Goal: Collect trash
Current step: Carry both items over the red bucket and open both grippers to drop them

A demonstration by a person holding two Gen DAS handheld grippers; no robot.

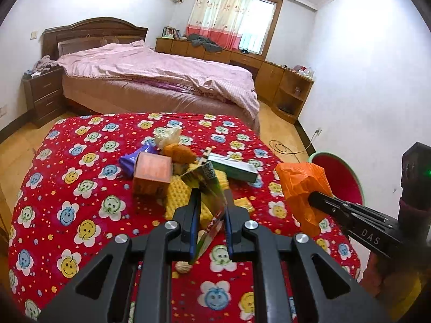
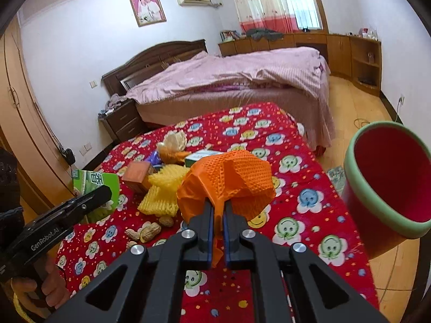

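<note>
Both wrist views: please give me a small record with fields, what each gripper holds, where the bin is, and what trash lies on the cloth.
left gripper: shut on a green snack wrapper
right gripper: shut on an orange textured sheet
bin: red with a green rim, to the right of the table, beyond its edge
surface: red flowered cloth
trash on the cloth: yellow foam net, small orange box, peanuts, purple wrapper, green-and-white carton

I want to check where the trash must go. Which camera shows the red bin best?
The right wrist view: the bin shows its green rim and red inside, open and near. The left wrist view shows only part of it, behind the orange wrapper in the right gripper.
</note>
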